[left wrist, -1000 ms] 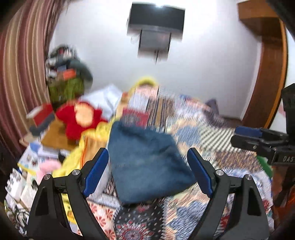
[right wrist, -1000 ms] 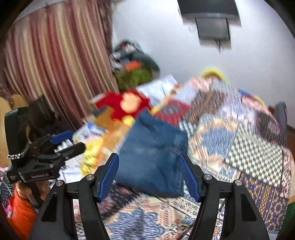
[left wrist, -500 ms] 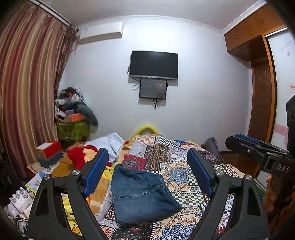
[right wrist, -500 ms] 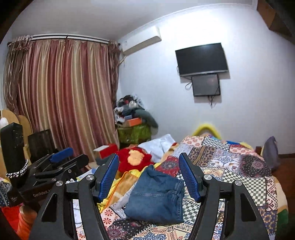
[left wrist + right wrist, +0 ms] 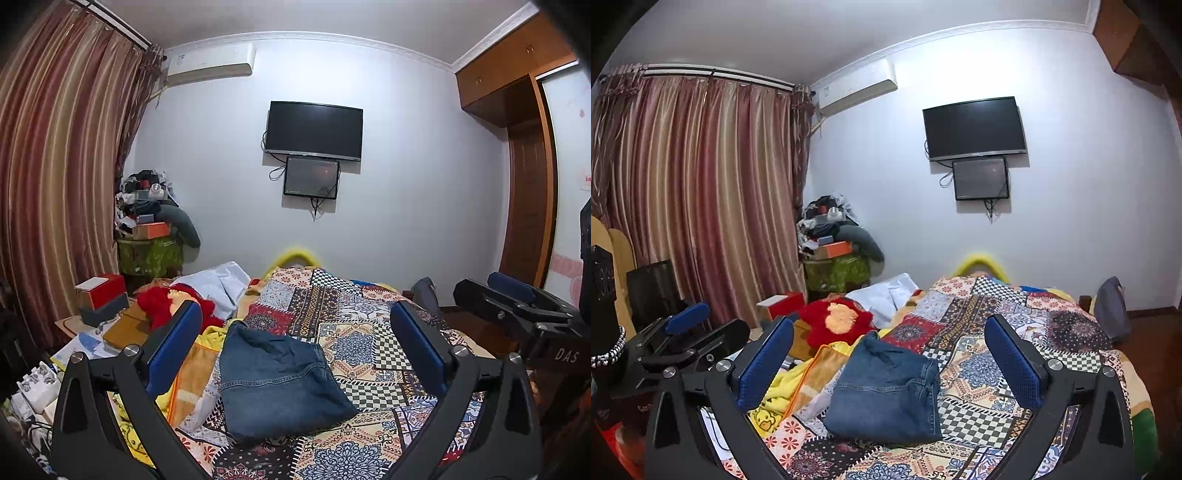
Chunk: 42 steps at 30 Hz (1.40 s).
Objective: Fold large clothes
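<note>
A: From the left wrist view, the left tongs (image 5: 295,350) stand spread wide, their blue pads having just been opening, with nothing between them. Beyond them the folded blue denim garment (image 5: 277,380) lies flat on the patchwork-patterned bed cover (image 5: 369,350), towards the bed's left edge and near its near end, not touched by either pad.

B: And around it?

A: Just beside the denim, along the left edge of the bed, a yellow and orange cloth (image 5: 188,380) is bunched up, with a red plush toy (image 5: 162,306) further back. At the right border the right tongs (image 5: 517,306) show from the side, held apart from the bed.

B: What does the right wrist view give?

A: The right tongs (image 5: 886,358) are likewise spread wide, jaws having just been opening, empty. The folded denim sits past them on the bed cover, its waistband edge turned to the right, resting partly on a white lace-edged cloth (image 5: 816,398).

B: The other tool?

A: The left tongs (image 5: 698,328) appear at the left border, off the bed's left side. On the far wall hangs a black flat television (image 5: 973,127), and striped reddish curtains (image 5: 701,192) cover the left wall.
</note>
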### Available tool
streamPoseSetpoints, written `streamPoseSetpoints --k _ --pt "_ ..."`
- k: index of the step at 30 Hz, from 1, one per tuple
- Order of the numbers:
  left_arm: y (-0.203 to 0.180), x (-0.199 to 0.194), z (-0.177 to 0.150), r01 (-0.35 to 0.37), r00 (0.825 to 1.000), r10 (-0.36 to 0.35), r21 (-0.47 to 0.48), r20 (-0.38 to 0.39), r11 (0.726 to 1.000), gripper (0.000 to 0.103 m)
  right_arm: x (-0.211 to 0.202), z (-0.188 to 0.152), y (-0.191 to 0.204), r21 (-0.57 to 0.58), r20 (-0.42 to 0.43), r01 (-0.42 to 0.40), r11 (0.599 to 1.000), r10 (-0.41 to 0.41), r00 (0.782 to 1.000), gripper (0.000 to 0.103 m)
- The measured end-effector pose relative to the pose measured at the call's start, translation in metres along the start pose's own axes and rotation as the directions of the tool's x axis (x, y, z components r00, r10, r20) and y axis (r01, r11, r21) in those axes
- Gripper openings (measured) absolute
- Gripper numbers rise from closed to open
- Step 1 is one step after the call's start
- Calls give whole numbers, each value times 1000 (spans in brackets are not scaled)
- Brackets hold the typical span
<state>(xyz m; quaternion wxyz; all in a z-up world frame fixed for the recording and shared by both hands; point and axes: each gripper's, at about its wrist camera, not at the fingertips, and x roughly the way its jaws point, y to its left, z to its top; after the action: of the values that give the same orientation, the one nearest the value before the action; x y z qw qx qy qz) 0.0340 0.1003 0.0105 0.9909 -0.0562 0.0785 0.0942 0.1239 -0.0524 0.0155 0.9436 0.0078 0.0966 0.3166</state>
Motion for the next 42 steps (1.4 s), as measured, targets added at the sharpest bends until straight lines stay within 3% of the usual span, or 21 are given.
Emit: streamPoseSetpoints --k 29,42 --pt "8 8 -7 -18 1000 17 -37 -21 999 103 1 -1 0 1 -20 14 1000 -14 1000 103" --pt "7 11 -7 18 999 -19 -46 -33 999 103 2 0 -1 1 -29 25 1000 -25 999 103"
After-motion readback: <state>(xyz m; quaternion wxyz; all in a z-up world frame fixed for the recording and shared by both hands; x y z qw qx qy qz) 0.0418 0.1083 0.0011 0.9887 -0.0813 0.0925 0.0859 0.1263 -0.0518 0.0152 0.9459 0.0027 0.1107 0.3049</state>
